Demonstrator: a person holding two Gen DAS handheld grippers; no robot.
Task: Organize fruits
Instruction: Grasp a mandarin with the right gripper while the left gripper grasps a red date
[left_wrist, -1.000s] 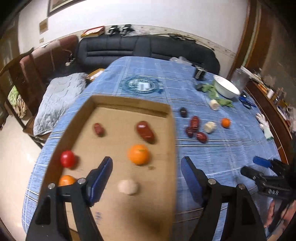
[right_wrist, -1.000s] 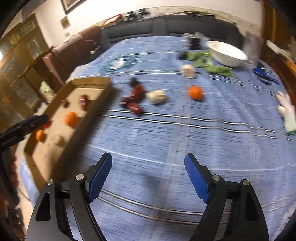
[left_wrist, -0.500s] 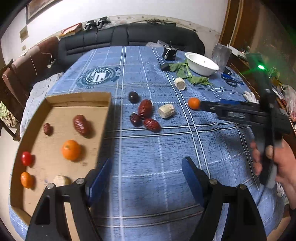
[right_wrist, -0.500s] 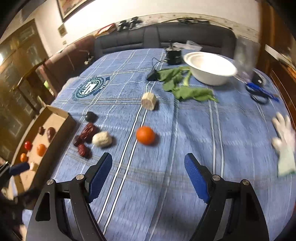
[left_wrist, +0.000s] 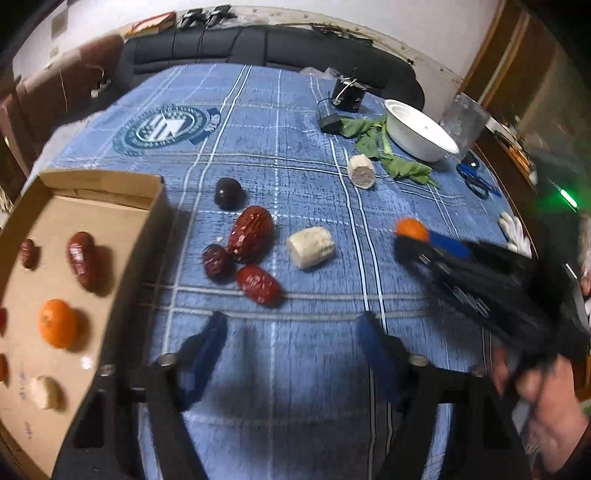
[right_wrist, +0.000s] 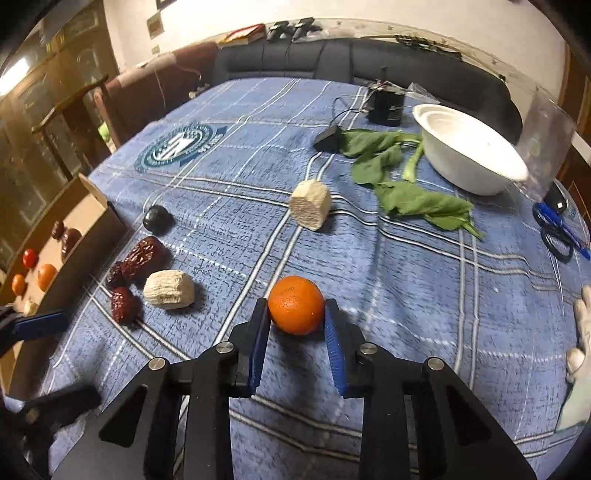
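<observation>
At the far left sits the shallow brown cardboard tray (left_wrist: 110, 206), already holding a round orange tangerine (left_wrist: 57, 323), wrinkled red dates, a small red tomato (right_wrist: 29, 257) and a pale chunk. My left gripper (left_wrist: 291, 354) hovers over the blue checked cloth of the counter (left_wrist: 295, 369) just right of the tray; its jaws have just been narrowing, yet they stand apart with nothing between them. Just beyond it lies a cluster: three dark red wrinkled dates (left_wrist: 251, 232), a dark round fruit (left_wrist: 229, 192) and a cream-coloured corn-cob piece (left_wrist: 311, 247). Farther right, my right gripper (right_wrist: 295, 317) has just clamped in, and its blue pads press both sides of a second orange tangerine (right_wrist: 296, 309) that rests on the cloth. Behind it stands another cream cob piece (right_wrist: 310, 205), then green leaves (right_wrist: 421, 201) beside a white bowl (right_wrist: 469, 151). Blue-handled scissors (right_wrist: 557, 230) and a white glove (right_wrist: 583, 339) lie at the right edge.
</observation>
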